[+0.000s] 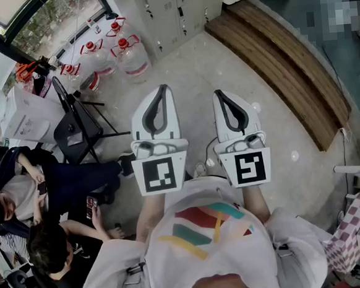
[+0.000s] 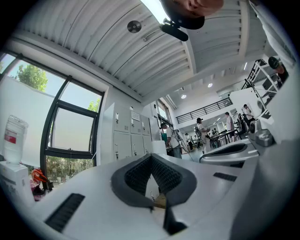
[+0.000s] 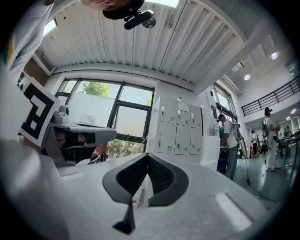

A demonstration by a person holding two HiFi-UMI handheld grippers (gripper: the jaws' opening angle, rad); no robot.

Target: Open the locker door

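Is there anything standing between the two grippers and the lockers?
Nothing visible does. Only floor lies between the left gripper, the right gripper and the lockers. The water jugs stand left of that path, the wooden platform right of it. Both grippers are shut, holding nothing.

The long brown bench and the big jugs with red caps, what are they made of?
The bench looks like wood: long brown planks with darker lines between them and a dull finish. The jugs look like clear plastic, probably: see-through, slightly shiny walls.
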